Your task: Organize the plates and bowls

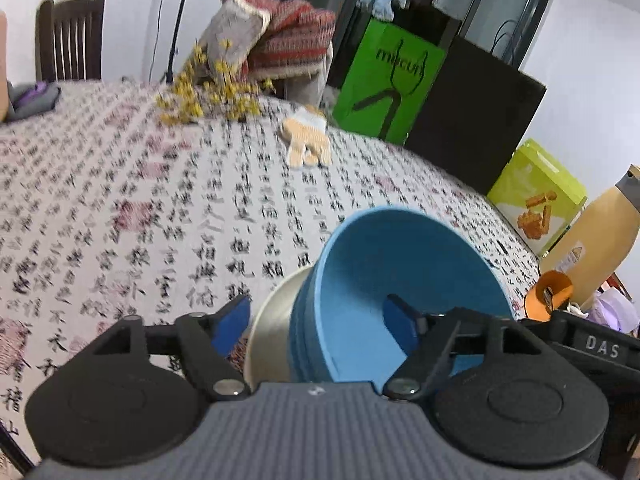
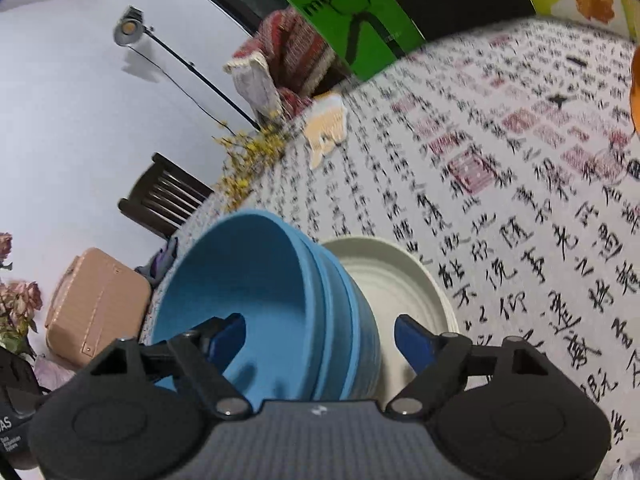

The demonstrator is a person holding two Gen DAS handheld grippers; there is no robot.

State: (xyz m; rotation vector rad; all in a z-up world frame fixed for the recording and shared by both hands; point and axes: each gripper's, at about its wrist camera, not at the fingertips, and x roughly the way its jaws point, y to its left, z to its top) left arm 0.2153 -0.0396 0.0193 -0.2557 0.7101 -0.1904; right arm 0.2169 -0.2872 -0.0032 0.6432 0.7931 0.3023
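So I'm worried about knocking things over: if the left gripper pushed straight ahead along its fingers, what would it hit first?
Probably the blue bowl stack. The left gripper stands open astride the near wall, one finger inside, one outside by the white plate beneath. Depth is hard to judge.

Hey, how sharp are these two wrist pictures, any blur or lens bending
Left wrist: tablecloth print and yellow flowers smeared by motion blur, blue bowls sharper. Right wrist: cloth lettering streaked, fisheye curves the table edge, lamp glows without glare.
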